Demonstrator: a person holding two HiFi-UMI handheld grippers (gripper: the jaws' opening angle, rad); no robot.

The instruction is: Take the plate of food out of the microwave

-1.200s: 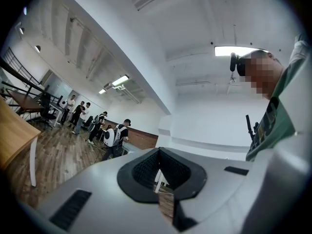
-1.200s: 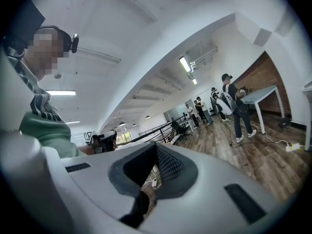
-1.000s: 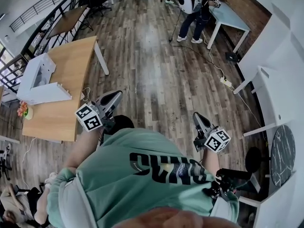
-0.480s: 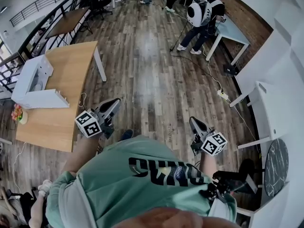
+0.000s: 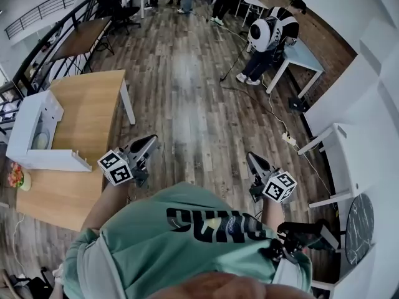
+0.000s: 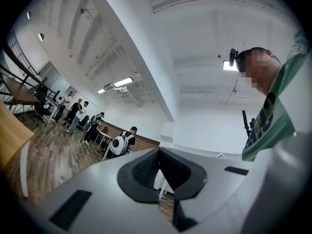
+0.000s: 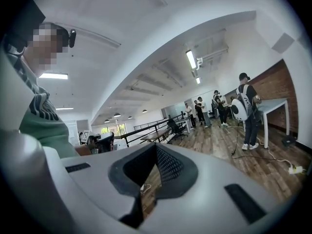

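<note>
Head view: microwave (image 5: 28,120) stands with its door open at the left edge of the desk (image 5: 93,98), well left of both grippers. Left gripper (image 5: 148,143) is nearer, right gripper (image 5: 252,159) farther. Both have jaws closed and hold nothing. Plate of food (image 5: 39,141) lies inside, pale and round; its contents are too small to tell.

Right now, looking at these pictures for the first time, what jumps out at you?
Two shut, empty grippers dominate the head view: the left gripper and right gripper, held over the wood floor. At far left a white microwave stands open on a wooden table, something pale and round inside. At upper right stands a person wearing a round white backpack.
</note>
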